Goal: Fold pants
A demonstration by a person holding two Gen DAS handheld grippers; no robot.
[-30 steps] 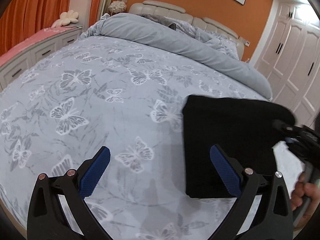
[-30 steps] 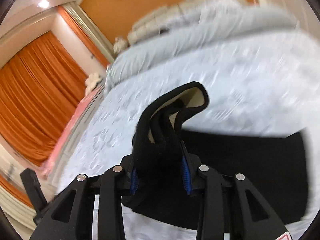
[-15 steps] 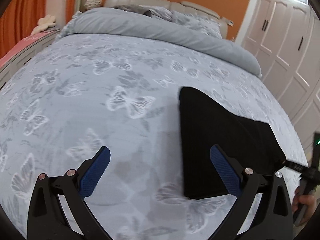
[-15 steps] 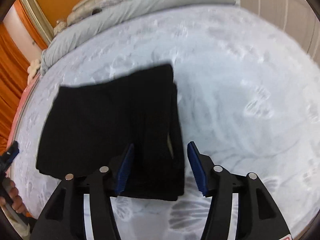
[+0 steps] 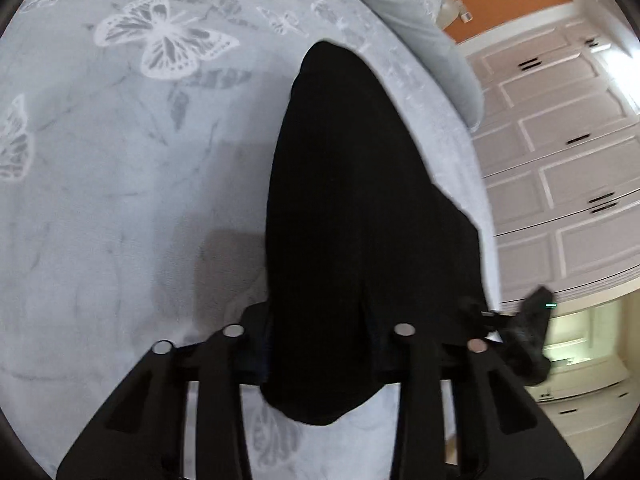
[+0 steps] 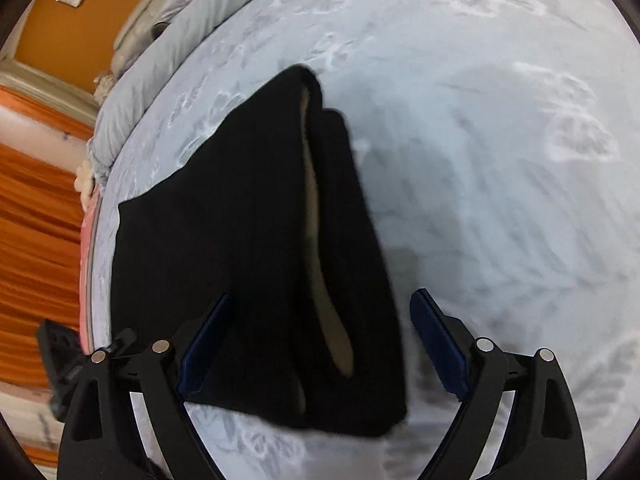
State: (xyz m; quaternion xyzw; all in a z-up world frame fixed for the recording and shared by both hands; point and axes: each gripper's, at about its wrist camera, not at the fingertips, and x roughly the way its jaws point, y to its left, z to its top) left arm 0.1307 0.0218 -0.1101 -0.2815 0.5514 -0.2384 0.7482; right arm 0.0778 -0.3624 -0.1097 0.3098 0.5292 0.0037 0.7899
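Observation:
The black pants [image 5: 352,200] lie folded on the grey butterfly-print bedspread [image 5: 120,160]. In the left wrist view my left gripper [image 5: 320,344] is shut on the near edge of the pants; cloth bulges between and over the fingers and hides the pads. In the right wrist view the pants [image 6: 248,248] show stacked layers with a beige lining [image 6: 320,280] along the right edge. My right gripper [image 6: 320,340] is open, its blue pads [image 6: 436,340] straddling the near end of the pants without gripping.
A rolled grey duvet [image 6: 160,60] and headboard lie at the far end of the bed. White wardrobe doors [image 5: 560,140] stand beyond the bed's right edge. Orange curtains [image 6: 32,220] hang at the left. The other gripper shows at each view's edge [image 5: 528,344].
My left gripper moved right onto the pants and closed on their near edge. My right gripper let go of the folded part, opened wider, and now hovers over the pants' near end.

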